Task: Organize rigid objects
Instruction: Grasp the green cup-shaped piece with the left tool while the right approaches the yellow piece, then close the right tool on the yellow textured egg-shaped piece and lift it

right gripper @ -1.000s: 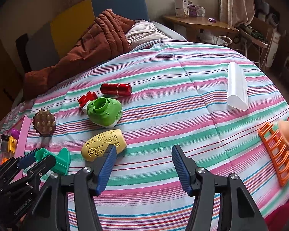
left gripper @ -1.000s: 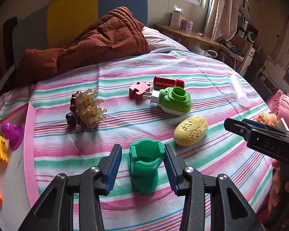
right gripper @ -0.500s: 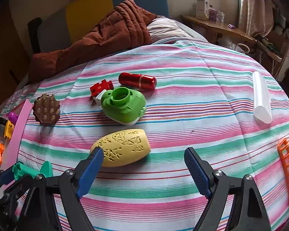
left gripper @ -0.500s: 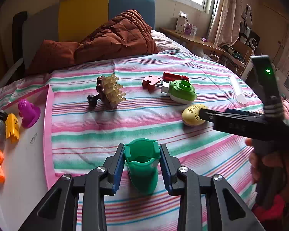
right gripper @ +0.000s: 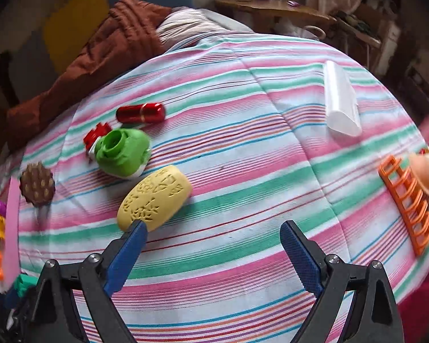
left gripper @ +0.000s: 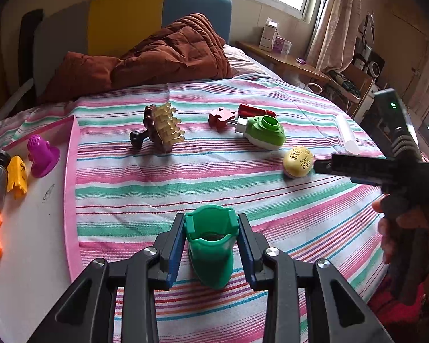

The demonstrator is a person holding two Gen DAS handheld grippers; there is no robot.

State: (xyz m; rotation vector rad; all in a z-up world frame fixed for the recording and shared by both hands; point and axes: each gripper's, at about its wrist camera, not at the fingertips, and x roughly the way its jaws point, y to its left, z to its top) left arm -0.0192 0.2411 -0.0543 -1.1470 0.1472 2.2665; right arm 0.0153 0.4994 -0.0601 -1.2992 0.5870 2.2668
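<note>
My left gripper (left gripper: 211, 231) is shut on a teal green plastic holder (left gripper: 211, 245) and holds it over the striped bedspread. My right gripper (right gripper: 213, 233) is open and empty, its left fingertip (right gripper: 137, 231) just short of the yellow patterned oval box (right gripper: 154, 197). In the left wrist view the right gripper (left gripper: 357, 168) reaches in from the right, next to the yellow box (left gripper: 298, 160). A pink-rimmed white tray (left gripper: 34, 214) lies at the left.
On the bed lie a brown bristle brush (left gripper: 161, 130), a green and white device (left gripper: 264, 133), a red piece (left gripper: 220, 117), a red cylinder (left gripper: 256, 111), a white tube (right gripper: 340, 103) and an orange rack (right gripper: 407, 200). The tray holds purple, yellow, grey and orange items. A brown quilt (left gripper: 168, 51) lies behind.
My left gripper has closed on the teal holder and lifted it back. My right gripper has moved forward and left, up to the yellow box.
</note>
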